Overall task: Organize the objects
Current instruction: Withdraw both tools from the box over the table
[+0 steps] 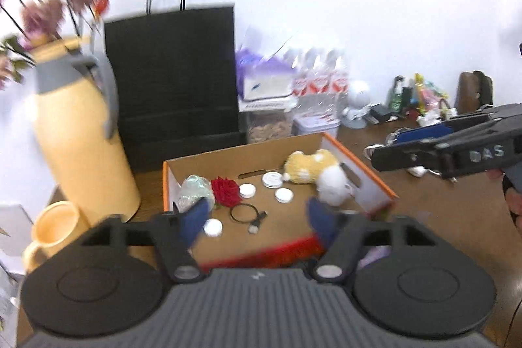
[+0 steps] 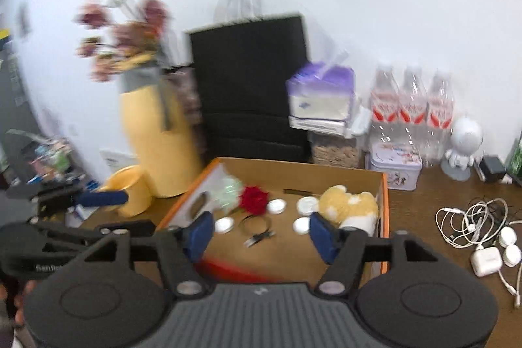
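Two grippers hover at the near edge of an open cardboard box on the brown table, both with fingers spread wide and holding nothing. At the far left of the left wrist view a yellow mug stands just beside a tall yellow thermos jug with a grey handle, and blurred pink flowers rise behind it. A black paper bag stands upright behind the box. The left gripper is released, its blue pads over the box's front wall. Inside the box, from left to right, lie a crumpled clear wrapper, a red rose touching it, a black cable coiled on the floor, several white round lids scattered around it, and a yellow-and-white plush toy against the right wall. Behind the box sit a purple tissue pack, wrapped water bottles and a small white robot figure. In the right wrist view the right gripper is likewise released, over the same front edge. To the right of the box, on the table, lie tangled white cables and a white earbud case, well apart from the box.
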A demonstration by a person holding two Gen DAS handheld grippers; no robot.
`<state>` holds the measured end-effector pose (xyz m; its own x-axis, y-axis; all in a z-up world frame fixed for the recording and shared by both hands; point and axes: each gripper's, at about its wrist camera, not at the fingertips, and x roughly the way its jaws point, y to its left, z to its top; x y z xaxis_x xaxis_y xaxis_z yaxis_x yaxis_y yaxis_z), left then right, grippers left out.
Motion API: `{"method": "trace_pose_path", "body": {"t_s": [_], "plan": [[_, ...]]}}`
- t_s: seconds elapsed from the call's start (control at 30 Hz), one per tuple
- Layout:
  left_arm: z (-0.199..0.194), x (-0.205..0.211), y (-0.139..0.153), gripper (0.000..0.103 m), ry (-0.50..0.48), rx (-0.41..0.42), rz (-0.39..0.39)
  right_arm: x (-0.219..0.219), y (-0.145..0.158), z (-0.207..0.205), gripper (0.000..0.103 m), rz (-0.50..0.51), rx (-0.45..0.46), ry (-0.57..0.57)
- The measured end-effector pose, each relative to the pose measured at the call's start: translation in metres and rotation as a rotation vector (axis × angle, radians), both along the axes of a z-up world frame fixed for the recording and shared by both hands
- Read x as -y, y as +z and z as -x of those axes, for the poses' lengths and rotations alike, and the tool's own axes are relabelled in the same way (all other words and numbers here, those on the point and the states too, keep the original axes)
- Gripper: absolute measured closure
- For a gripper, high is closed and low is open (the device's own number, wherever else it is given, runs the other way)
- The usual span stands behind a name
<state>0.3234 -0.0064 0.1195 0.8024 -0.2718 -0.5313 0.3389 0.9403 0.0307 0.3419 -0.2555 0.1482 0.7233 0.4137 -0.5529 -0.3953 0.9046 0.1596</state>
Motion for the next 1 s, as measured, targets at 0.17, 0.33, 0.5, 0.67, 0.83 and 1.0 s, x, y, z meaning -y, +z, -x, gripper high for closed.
{"method": "trace_pose_path", "body": {"t_s": [0.17,0.33,0.5,0.67,0.83,1.0], "plan": [[0.102,0.002,-0.007,0.014,-0.021,0.045,0.015,0.015,-0.001,0.115,0.016,0.015,0.153,0.074],[0.185,0.003,-0.03,0.009,0.034,0.081,-0.011,0.032,-0.018,0.207,0.015,0.058,0.214,0.071],[0.239,0.001,-0.033,0.004,0.007,0.117,0.026,0.049,-0.024,0.266,0.014,0.066,0.195,0.02],[0.266,-0.006,-0.035,0.0,0.004,0.149,0.062,0.064,-0.026,0.304,0.012,0.098,0.235,-0.116],[0.282,0.007,-0.044,0.0,-0.026,0.166,0.062,0.059,-0.047,0.334,0.002,0.186,0.406,-0.333],[0.276,0.015,-0.058,0.0,-0.018,0.15,0.046,0.043,-0.08,0.349,0.0,0.243,0.517,-0.353]]}}
